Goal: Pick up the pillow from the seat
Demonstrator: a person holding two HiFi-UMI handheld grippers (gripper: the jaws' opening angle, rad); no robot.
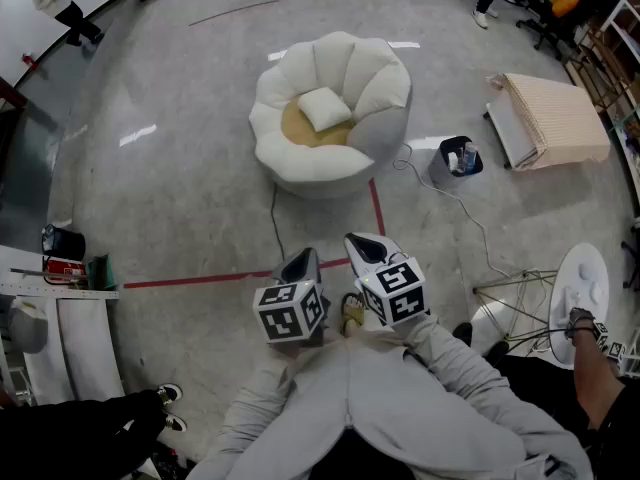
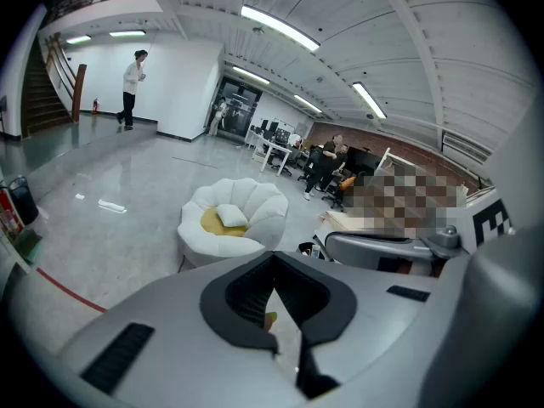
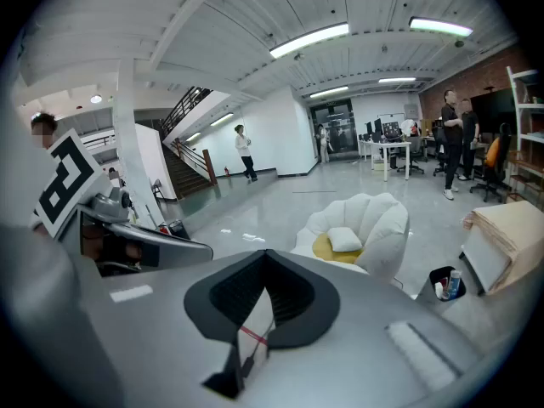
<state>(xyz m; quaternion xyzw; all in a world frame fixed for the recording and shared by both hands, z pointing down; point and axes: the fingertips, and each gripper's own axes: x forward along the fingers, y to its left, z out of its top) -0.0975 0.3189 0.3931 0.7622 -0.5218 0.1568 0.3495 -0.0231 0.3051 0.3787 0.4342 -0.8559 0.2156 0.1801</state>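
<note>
A small white pillow (image 1: 325,108) lies on the yellow cushion of a white shell-shaped seat (image 1: 300,158) out on the grey floor. It also shows in the left gripper view, pillow (image 2: 230,217), and in the right gripper view, pillow (image 3: 344,240). Both grippers are held close in front of the person's body, well short of the seat. The left gripper (image 1: 302,260) (image 2: 285,347) has its jaws together and holds nothing. Beside it, the right gripper (image 1: 365,243) (image 3: 246,347) looks the same, jaws together and empty.
A red tape line (image 1: 230,276) crosses the floor between me and the seat. A black bin (image 1: 457,160) with bottles and a cable stand right of the seat, a beige folded mat (image 1: 550,118) beyond. A white round table (image 1: 582,293) and another person's arm are at the right.
</note>
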